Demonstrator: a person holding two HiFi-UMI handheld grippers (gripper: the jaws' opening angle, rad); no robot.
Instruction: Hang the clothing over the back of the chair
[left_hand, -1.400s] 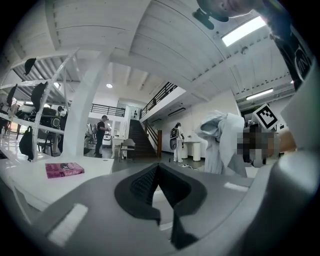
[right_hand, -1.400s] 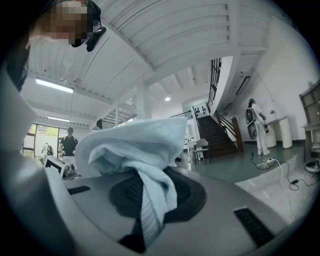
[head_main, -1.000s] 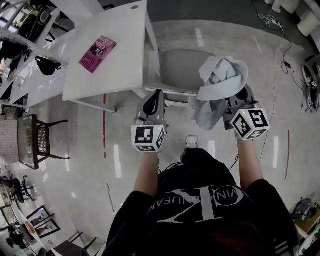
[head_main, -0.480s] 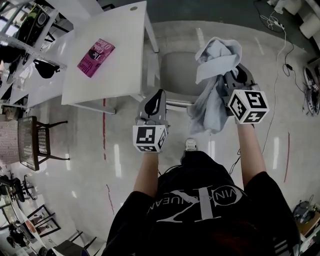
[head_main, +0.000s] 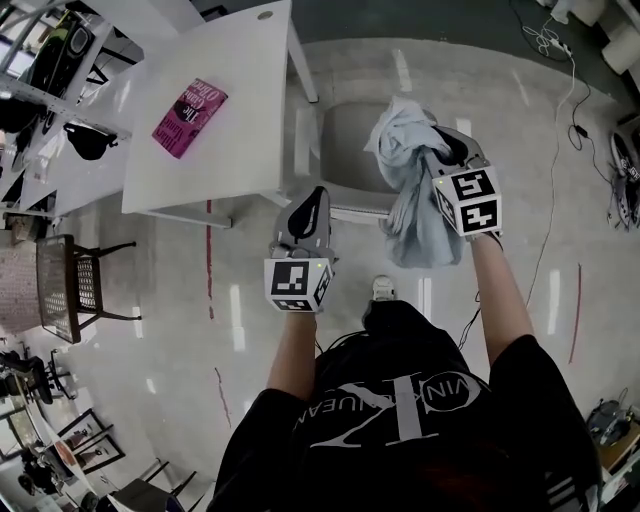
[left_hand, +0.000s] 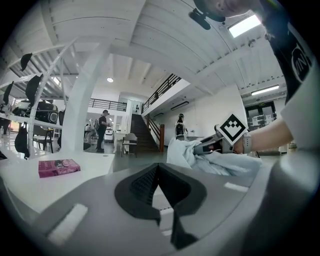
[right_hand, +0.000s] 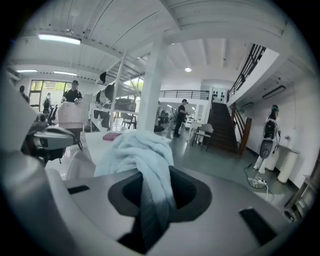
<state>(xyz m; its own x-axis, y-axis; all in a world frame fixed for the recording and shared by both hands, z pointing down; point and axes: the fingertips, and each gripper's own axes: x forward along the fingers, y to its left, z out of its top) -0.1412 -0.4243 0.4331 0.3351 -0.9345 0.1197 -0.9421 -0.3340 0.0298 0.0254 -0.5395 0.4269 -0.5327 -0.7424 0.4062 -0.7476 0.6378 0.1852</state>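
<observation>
A light blue piece of clothing (head_main: 403, 152) hangs bunched from my right gripper (head_main: 441, 152), which is shut on it above the right side of the grey chair (head_main: 345, 140). Part of the cloth drapes down to the chair's near edge. In the right gripper view a twisted fold of the clothing (right_hand: 145, 160) runs between the jaws of the right gripper (right_hand: 150, 200). My left gripper (head_main: 313, 198) is shut and holds nothing, just off the chair's near left corner. In the left gripper view the left gripper (left_hand: 159, 172) looks across at the clothing (left_hand: 200, 157).
A white table (head_main: 240, 130) stands left of the chair with a pink book (head_main: 190, 105) on it. Shelves (head_main: 40, 90) with dark items line the far left, and a dark chair (head_main: 70, 280) stands below them. A cable (head_main: 560, 130) runs over the floor at right.
My right gripper has carried the clothing forward and left, over the chair, and rolled. The left gripper has hardly moved.
</observation>
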